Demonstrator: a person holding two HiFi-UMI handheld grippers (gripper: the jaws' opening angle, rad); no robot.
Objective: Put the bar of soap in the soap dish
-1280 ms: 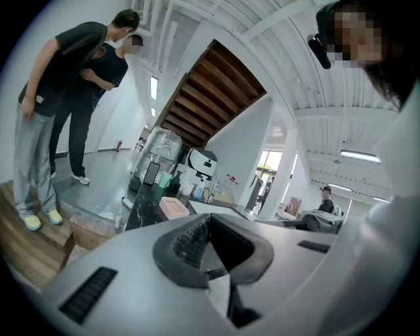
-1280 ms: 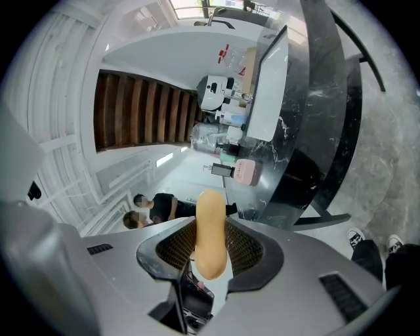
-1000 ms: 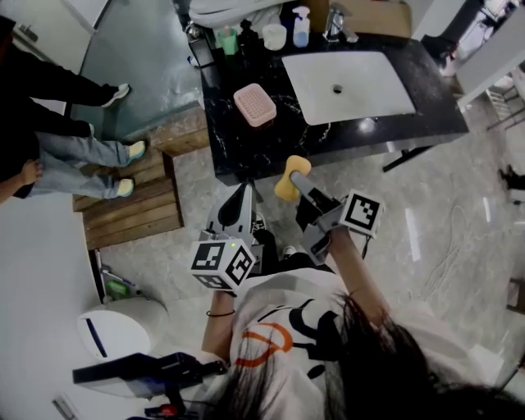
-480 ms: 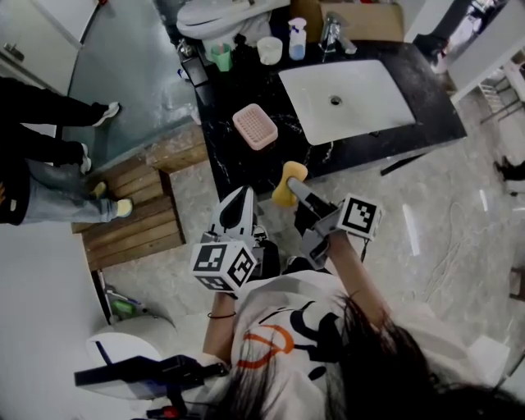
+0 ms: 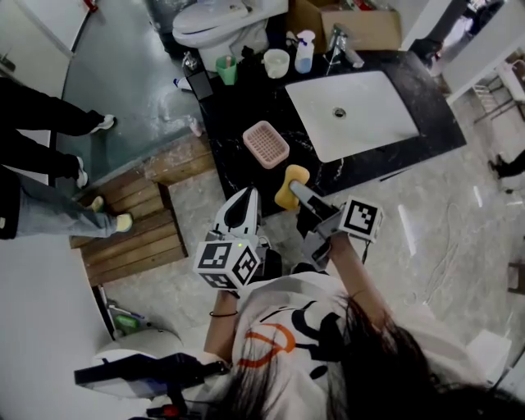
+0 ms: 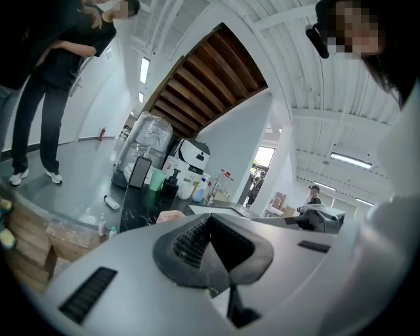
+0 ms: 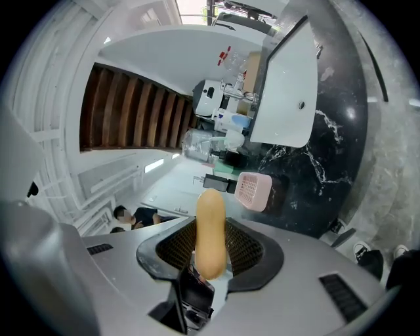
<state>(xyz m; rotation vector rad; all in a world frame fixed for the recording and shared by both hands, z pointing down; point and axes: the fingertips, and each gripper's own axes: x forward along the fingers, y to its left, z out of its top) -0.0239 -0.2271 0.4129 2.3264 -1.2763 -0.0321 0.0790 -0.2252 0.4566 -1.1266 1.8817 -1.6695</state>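
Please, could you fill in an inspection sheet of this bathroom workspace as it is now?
Surface: black marble counter with white sink.
Job's things: pink soap dish empty, on the counter beside the sink; yellow soap bar held near the counter's front edge.
Clutter: green cup, white cup, spray bottle at the back.
Grippers: right gripper shut on the soap bar; left gripper shut, empty.
Cables: nothing seen.
Surroundings: toilet, wooden platform, bystander's legs.

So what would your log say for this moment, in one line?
right gripper: shut on soap bar | left gripper: shut, empty | soap dish: on counter, no soap yet
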